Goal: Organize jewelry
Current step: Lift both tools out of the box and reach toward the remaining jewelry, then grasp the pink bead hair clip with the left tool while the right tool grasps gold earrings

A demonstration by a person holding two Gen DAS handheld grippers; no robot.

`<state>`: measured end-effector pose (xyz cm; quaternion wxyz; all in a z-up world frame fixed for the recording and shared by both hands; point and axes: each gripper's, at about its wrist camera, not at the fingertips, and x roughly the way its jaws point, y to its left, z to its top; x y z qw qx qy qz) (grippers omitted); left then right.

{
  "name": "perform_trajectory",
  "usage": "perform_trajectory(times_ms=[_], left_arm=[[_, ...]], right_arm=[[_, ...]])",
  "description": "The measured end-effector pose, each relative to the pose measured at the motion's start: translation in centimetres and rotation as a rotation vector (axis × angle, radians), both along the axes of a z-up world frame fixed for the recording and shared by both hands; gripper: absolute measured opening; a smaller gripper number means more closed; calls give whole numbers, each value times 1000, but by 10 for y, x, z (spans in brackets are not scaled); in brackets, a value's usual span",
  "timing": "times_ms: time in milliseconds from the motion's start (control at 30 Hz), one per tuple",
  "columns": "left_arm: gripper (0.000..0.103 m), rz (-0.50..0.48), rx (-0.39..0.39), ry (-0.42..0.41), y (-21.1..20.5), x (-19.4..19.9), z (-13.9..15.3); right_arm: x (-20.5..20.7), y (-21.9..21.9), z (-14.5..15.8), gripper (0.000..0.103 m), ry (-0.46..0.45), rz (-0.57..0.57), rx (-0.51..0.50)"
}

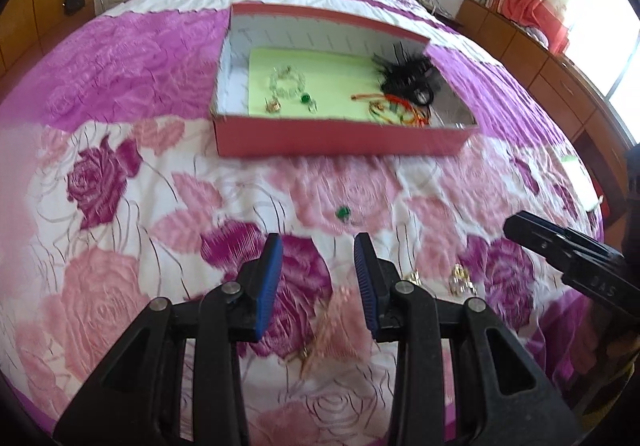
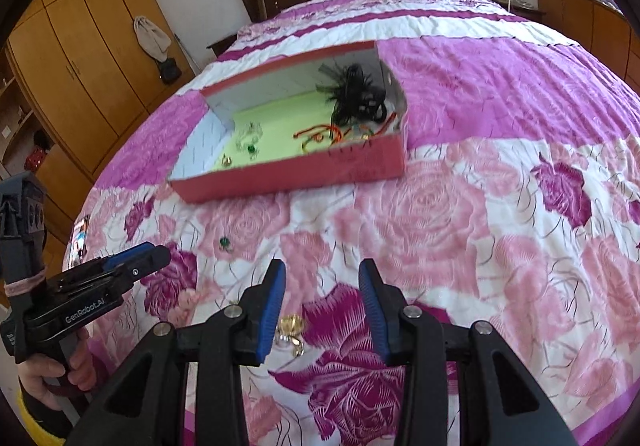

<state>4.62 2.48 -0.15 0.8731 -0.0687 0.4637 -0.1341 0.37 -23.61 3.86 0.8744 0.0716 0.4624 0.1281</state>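
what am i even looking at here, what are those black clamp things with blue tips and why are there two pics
Those are hand-held grippers, one in each of a person's hands, each with a camera looking along its fingers. One picture is from the left gripper, the other from the right gripper. Both are open and hold nothing. They hover over a rose-patterned bedspread. A red box on it holds jewelry and a black feathered piece. Loose on the bedspread: a green bead and gold pieces.

Rose-print bed [image 1: 120,206], red box [image 1: 320,140], green bead [image 1: 343,211]
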Motion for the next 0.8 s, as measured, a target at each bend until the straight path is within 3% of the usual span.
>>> perform_trajectory(times_ms=[467, 800], left_arm=[[28, -66, 47, 79, -7, -20, -29], [27, -82, 36, 112, -7, -17, -48]], right_arm=[[-14, 3, -23, 41, 79, 30, -2], [-19, 15, -41, 41, 137, 74, -5]])
